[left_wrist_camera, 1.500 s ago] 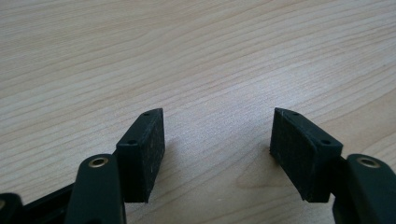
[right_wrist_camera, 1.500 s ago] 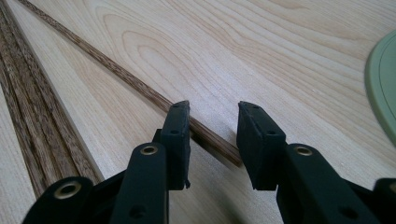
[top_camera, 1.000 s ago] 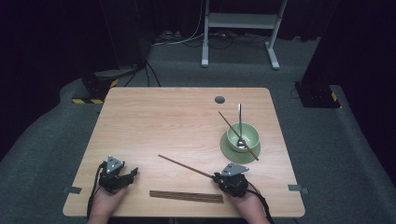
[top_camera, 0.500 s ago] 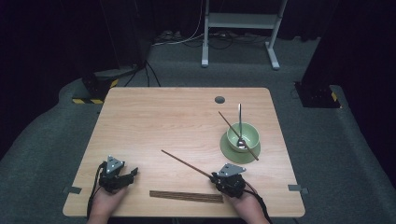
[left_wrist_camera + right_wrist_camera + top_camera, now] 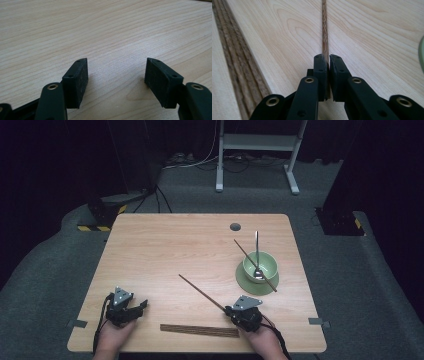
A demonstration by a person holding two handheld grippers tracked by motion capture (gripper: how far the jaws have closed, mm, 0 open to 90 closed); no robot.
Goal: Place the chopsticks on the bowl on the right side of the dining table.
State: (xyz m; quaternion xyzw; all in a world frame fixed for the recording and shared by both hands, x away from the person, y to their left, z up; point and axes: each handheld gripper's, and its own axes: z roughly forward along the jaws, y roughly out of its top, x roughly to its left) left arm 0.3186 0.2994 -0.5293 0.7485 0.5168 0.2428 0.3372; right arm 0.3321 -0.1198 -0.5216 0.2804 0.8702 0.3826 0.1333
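High view shows the right gripper (image 5: pixel 231 310) fingers clamped on one chopstick (image 5: pixel 200 292) end, left gripper (image 5: pixel 142 305) fingers apart; the long stick could slip.

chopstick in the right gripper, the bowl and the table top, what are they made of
Chopstick: likely dark wood, streaky grain along its length, matte. Bowl: pale green with a smooth sheen, probably glazed ceramic, possibly plastic. Table top: light wood grain, maybe laminate.

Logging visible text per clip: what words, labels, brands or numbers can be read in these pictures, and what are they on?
None can be read.
The table, green bowl and chopstick in the right claw are unmarked.
Yellow-black hazard stripes on the floor are a pattern, no lettering.
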